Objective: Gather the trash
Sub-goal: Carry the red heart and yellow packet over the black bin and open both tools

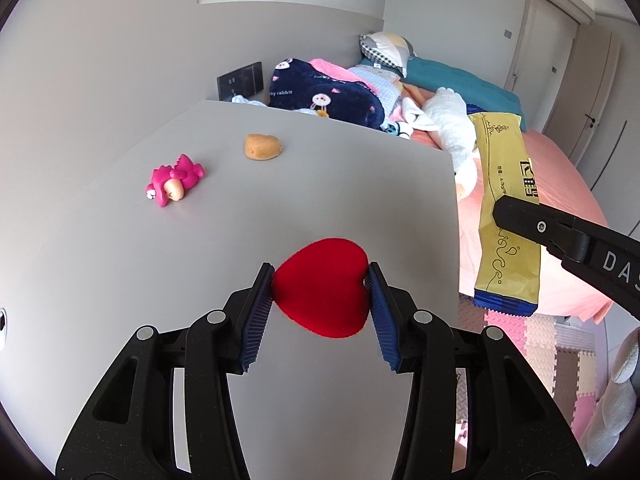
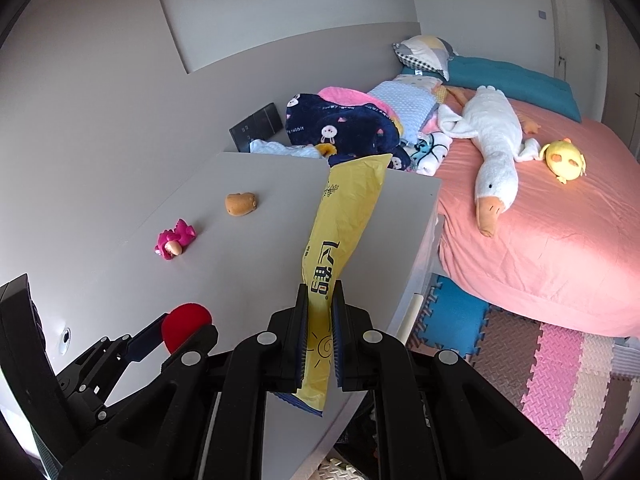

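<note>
My left gripper (image 1: 320,276) is shut on a red heart-shaped box (image 1: 322,290) and holds it just above the grey table (image 1: 120,280). It also shows in the right wrist view (image 2: 186,326). My right gripper (image 2: 320,292) is shut on a long yellow wrapper (image 2: 340,232) with a blue end, held over the table's right part. In the left wrist view the wrapper (image 1: 506,216) hangs beyond the table's right edge. A pink toy (image 1: 174,184) and a tan potato-like toy (image 1: 262,146) lie on the far table.
A bed with a pink sheet (image 2: 560,240) stands right of the table, with a white goose plush (image 2: 492,140), a yellow plush (image 2: 564,160) and piled blankets (image 2: 344,128). Foam floor mats (image 2: 540,360) lie below. A dark panel (image 2: 256,124) sits on the wall behind the table.
</note>
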A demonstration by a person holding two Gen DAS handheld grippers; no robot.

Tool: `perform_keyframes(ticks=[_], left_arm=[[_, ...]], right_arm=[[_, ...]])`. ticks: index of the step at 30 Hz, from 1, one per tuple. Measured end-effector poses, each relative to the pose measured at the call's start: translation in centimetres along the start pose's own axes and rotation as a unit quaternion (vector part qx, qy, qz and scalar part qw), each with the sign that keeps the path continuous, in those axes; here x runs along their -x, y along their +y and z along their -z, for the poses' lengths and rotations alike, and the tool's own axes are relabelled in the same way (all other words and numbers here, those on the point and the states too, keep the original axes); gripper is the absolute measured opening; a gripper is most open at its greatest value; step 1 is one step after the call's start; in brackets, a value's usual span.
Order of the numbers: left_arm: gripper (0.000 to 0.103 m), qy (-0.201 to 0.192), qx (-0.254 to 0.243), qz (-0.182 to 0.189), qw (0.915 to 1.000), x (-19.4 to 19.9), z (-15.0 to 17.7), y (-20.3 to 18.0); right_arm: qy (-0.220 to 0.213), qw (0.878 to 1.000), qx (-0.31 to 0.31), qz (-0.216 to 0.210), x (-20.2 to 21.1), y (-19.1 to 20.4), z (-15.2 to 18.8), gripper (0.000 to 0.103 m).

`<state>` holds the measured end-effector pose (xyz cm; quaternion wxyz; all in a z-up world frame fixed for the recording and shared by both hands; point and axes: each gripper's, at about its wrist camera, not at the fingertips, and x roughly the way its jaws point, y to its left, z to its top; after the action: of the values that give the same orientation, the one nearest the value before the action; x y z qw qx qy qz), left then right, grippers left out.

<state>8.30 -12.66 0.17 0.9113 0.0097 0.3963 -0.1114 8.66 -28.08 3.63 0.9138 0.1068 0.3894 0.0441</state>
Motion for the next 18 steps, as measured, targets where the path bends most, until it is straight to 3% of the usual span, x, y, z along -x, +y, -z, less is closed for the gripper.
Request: perform_keyframes(ticks=[18], left_arm=[[0.046,-0.003,-0.051,0.035,0.9981,2.5,2.2,-6.8]], right_arm=[[-0.027,0.999,-0.023,0.027,6.2,-5.2,2.9,0.012]])
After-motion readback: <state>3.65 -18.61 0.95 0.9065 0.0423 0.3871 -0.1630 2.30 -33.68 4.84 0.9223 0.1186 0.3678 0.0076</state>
